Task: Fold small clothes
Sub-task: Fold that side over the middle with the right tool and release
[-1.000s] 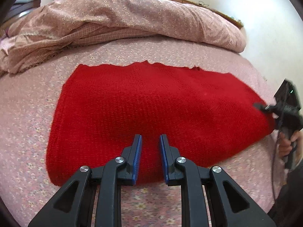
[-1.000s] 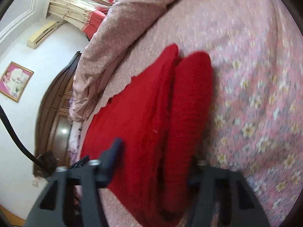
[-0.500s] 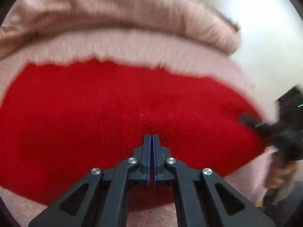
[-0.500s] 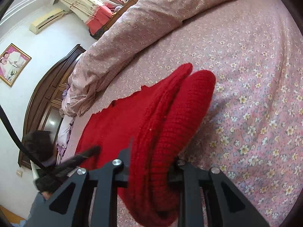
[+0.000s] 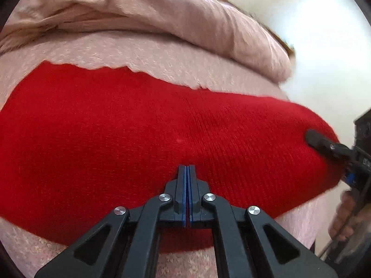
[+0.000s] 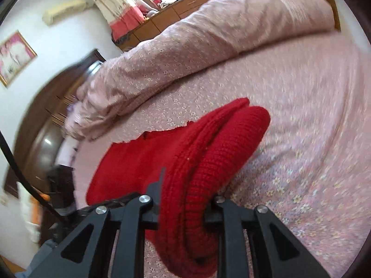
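Observation:
A red knitted garment (image 5: 139,127) lies spread across the pink flowered bedsheet (image 5: 162,53). My left gripper (image 5: 186,169) is shut, pads pressed together, its tips resting on the garment's near middle; no cloth shows between the pads. At the garment's right end my right gripper (image 5: 324,143) bites the edge, with a person's hand (image 5: 345,215) below it. In the right wrist view the right gripper (image 6: 185,194) is shut on a thick folded bundle of the red garment (image 6: 208,162), lifted off the sheet; the right finger is mostly hidden by the knit.
A bunched pink quilt (image 5: 162,11) lies along the far side of the bed, also seen as quilt (image 6: 208,34). A dark wooden headboard (image 6: 39,120) stands at the left. Bare bedsheet (image 6: 313,115) stretches right of the garment. A white wall (image 5: 313,34) lies beyond the bed's right side.
The left gripper's jaws have closed and it has moved forward over the garment. The right gripper has closed on the garment's end and raised it off the bed.

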Available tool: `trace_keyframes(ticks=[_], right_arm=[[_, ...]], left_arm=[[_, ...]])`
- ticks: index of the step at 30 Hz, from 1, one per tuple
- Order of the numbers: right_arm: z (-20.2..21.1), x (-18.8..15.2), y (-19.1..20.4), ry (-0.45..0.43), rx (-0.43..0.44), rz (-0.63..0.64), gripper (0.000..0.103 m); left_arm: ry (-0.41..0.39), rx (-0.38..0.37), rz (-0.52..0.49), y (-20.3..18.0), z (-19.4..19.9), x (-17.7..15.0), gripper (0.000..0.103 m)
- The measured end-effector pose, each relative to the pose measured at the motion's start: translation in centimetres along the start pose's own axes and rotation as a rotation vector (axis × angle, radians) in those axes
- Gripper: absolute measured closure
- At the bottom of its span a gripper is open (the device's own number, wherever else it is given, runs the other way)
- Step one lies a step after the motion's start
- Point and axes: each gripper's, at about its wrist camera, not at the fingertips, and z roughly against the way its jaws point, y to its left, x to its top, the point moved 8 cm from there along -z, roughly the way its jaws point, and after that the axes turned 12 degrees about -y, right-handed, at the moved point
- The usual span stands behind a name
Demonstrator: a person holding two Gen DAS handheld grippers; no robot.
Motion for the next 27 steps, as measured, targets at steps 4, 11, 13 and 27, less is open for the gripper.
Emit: trace_keyframes(ticks=[4,11,13,27], right_arm=[[-0.8,1.6,3.9,0.066,-0.097,0.083,0.083],[-3.3,3.3,15.0,0.136,-0.243,0.379,0.083],[-4.3,3.2,18.0,0.153,-0.282,0.465,0.083],[-18.5,-11.5,30.9,0.132,-0.334,0.566,0.083]], left_arm=[[0.043,-0.050,0.064,0.3,-1.1,-1.4,0.103],[0.058,-0.103,0.109,4.5,4.8,0.9,0.103],[0.002,-0.050,0.090,8.5,8.3,2.8,0.103],[-0.096,0.079,0.332,28.5,16.5,3.5,0.103]])
